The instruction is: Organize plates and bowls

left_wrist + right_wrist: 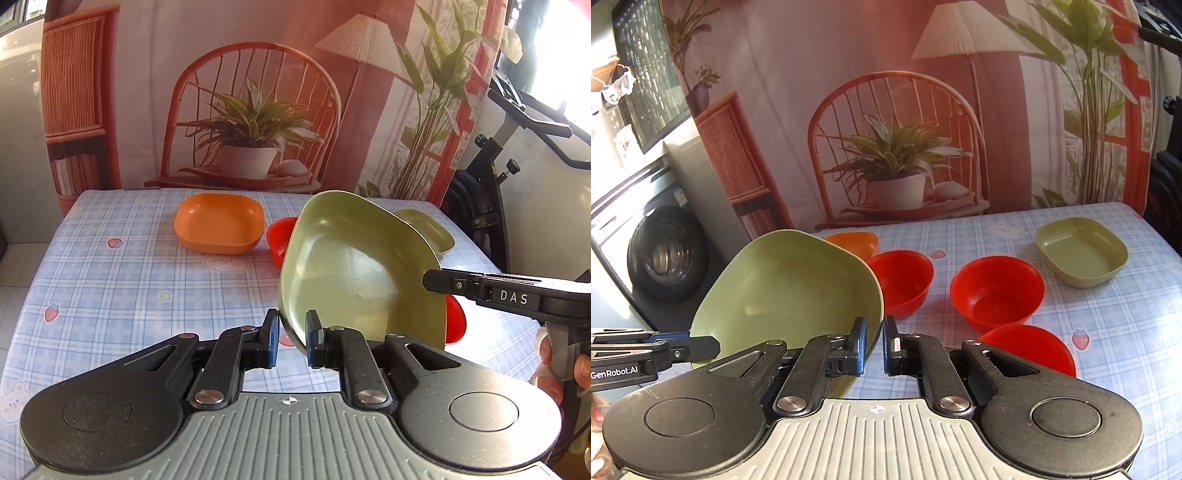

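A green plate (354, 269) is held tilted above the table by both grippers. My left gripper (291, 338) is shut on its near rim. My right gripper (874, 345) is shut on the opposite rim of the same green plate (790, 284); its finger shows in the left wrist view (480, 288). An orange plate (219, 229) lies at the back of the table. A second green plate (1082, 256) lies at the right. Three red bowls stand near the middle: one (903, 280), another (997, 293) and a nearer one (1030, 345).
The table has a blue checked cloth (110, 295). A printed backdrop (240, 110) hangs behind it. An exercise bike (498, 184) stands off the right edge and a washing machine (661, 258) off the left.
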Demonstrator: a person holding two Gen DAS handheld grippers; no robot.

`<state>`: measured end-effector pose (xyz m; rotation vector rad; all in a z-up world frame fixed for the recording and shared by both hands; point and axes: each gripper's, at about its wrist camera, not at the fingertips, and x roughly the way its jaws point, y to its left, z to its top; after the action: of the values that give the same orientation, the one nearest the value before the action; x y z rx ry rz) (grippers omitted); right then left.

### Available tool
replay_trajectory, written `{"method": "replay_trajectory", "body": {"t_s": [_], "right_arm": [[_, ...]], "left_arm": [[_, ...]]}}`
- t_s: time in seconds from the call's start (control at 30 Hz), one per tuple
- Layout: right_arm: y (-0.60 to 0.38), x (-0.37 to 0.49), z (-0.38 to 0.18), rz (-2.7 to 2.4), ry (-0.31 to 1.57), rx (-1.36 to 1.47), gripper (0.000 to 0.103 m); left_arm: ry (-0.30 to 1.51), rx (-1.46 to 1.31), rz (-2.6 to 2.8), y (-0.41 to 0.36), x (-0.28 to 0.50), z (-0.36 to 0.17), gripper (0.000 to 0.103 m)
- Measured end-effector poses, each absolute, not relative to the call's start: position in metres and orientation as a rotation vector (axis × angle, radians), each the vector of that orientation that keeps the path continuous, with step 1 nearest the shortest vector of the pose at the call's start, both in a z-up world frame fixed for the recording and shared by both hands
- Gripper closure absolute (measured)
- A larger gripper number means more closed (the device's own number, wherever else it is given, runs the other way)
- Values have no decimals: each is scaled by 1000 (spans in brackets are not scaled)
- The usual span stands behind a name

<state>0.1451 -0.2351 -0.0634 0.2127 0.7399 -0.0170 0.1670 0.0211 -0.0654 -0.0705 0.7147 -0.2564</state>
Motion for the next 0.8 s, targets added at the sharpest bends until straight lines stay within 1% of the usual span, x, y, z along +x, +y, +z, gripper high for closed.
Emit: {"method": "replay_trajectory", "body": {"t_s": [0.2,0.43,0.63,0.8], "right_arm": [[-233,177,-19,19,654,169,95],[-224,236,8,51,606,70,95],[-222,303,-1,96,626,60,96],[-212,359,-33,109,677,-19,96]], "left_arm": [[608,-59,-248,20,176,-19,87],[525,-64,-215,29,195,8,87],[529,-122,-160,50,238,4,87],[565,-154,-102,67,280,-14,86]]}}
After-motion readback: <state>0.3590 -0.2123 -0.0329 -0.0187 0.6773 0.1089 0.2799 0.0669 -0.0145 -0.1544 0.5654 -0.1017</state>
